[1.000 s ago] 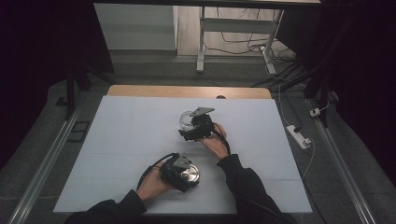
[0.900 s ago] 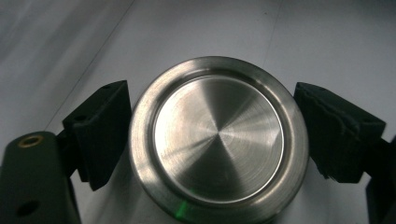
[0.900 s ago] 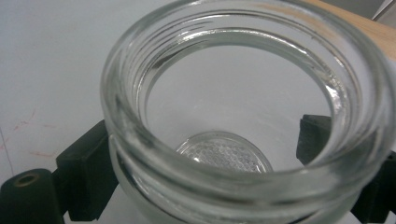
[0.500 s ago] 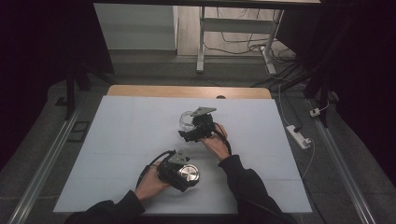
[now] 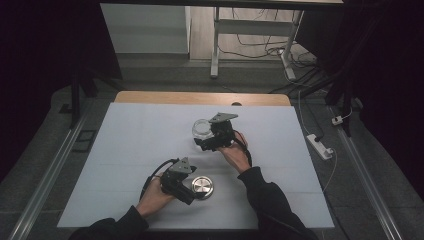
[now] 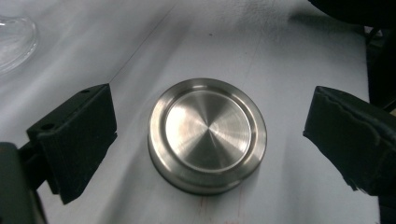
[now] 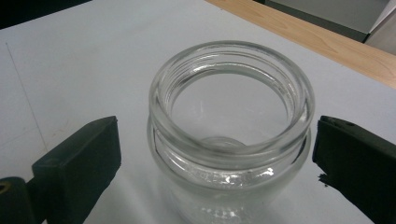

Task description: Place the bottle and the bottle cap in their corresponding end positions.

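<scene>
A round brushed-metal lid lies flat on the white table top, between the wide-open jaws of my left gripper. Neither pad touches it, and these jaws have just been opening. In the high view the lid rests just right of the left gripper. An open, empty glass jar stands upright between the jaws of my right gripper. They have also just been opening, and a gap shows on both sides of the jar. From above, the jar stands at the tips of the right gripper.
The white table top has a wooden strip along its far edge. A power strip and cables lie on the floor to the right. Table legs stand beyond the far edge.
The left gripper has drawn back to the left and its jaws have spread, so the lid now lies uncovered beside it. The right gripper's jaws have parted from the jar; that hand stayed put.
</scene>
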### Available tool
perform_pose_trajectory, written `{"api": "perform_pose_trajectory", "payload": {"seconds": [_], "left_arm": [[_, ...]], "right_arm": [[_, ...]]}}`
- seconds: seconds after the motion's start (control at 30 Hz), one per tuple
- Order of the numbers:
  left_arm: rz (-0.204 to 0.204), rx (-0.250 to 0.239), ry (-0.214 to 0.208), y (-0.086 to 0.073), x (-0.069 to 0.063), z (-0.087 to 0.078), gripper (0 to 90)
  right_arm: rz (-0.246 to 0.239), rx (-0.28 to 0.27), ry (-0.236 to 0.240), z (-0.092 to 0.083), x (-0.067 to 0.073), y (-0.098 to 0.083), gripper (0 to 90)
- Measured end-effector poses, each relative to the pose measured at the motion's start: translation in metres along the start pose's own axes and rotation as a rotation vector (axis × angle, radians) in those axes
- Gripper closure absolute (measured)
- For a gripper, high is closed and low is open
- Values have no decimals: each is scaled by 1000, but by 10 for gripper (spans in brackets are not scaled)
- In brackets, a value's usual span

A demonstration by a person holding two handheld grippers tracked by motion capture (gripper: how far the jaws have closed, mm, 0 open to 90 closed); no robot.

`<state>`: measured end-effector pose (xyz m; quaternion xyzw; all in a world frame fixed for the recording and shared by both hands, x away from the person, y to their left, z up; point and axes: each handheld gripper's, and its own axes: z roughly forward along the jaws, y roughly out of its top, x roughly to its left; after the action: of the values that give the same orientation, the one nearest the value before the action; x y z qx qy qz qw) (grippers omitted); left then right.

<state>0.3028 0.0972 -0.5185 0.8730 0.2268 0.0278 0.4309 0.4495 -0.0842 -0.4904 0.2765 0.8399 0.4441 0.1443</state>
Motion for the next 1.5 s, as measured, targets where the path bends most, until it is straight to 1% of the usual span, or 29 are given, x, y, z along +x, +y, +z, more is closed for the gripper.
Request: {"api": "perform_pose_trajectory", "payload": {"seconds": [0.1,0.2,0.23,0.33,0.5,0.57,0.67,0.73,0.97,1.07,1.13,1.23,1.43,1.5], "left_arm": [[-9,-4,-11,-1,1,-6,23],[-24,-8,-35,-3,3,-11,5],[-24,-7,-39,-3,3,-13,0],[-36,-16,-58,-4,5,-17,0],[-51,-20,-75,-5,6,-22,0],[-66,-28,-81,-6,7,-24,0],[-77,-41,-86,-8,7,-29,0],[-79,-45,-80,-10,8,-32,0],[-80,-46,-54,-16,7,-43,0],[-84,-47,-44,-18,6,-47,0],[-87,-48,-40,-20,6,-49,0],[-89,-50,-34,-22,6,-52,0],[-91,-56,-18,-27,4,-59,0],[-94,-59,-10,-30,3,-61,0]], "right_arm": [[-2,8,1,-3,2,0,11],[-14,15,-2,-6,5,-2,10],[-18,20,-3,-8,6,-2,9],[-30,24,-9,-13,7,-3,9],[-11,18,9,-22,8,-2,9],[-14,18,15,-25,10,-3,9],[-19,25,24,-27,12,-4,9],[-23,30,27,-29,13,-6,9],[-5,41,45,-35,17,-11,0],[-1,35,44,-39,20,-13,0],[0,23,34,-42,22,-14,0],[7,24,50,-45,25,-15,0],[-14,47,78,-51,33,-21,0],[-15,46,85,-55,36,-23,0]]}}
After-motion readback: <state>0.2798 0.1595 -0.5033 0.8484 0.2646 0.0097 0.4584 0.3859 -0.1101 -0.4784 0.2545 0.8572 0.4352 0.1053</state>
